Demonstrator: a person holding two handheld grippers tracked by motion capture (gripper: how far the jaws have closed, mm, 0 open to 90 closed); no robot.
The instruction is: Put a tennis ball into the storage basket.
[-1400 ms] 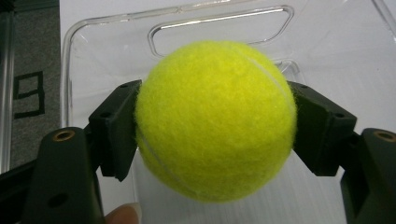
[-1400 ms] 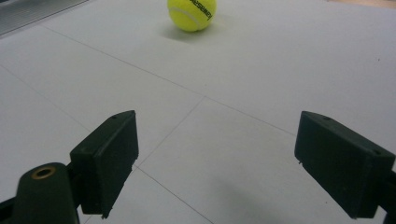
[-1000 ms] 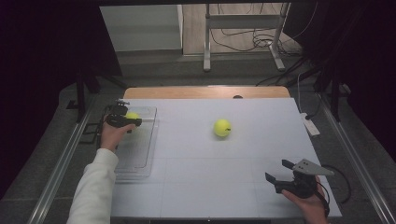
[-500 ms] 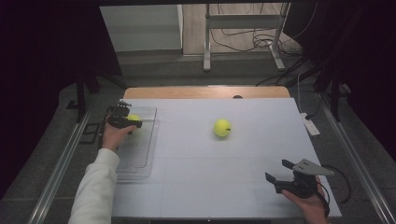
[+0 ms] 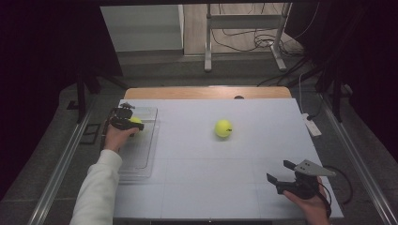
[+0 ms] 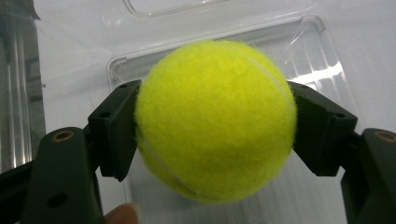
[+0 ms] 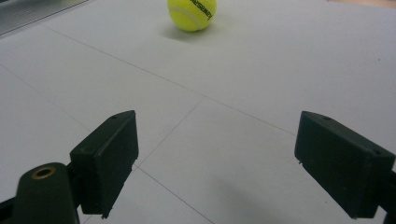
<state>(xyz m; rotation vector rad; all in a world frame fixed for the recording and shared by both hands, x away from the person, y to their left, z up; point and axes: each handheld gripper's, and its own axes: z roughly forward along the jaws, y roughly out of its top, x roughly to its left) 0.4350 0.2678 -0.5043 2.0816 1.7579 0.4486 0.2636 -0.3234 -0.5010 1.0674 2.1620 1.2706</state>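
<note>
Two tennis balls in play. Nearest, the right gripper (image 5: 281,174) rests at the table's (image 5: 211,187) near edge, jaws wide and empty (idle, aimed at the free ball (image 5: 223,128) mid-table). Farther left, the left gripper (image 5: 127,121) clamps the held ball (image 6: 215,119) over the clear tray (image 5: 141,159), likely to drop it in; fuzzy yellow-green, white seam.
</note>
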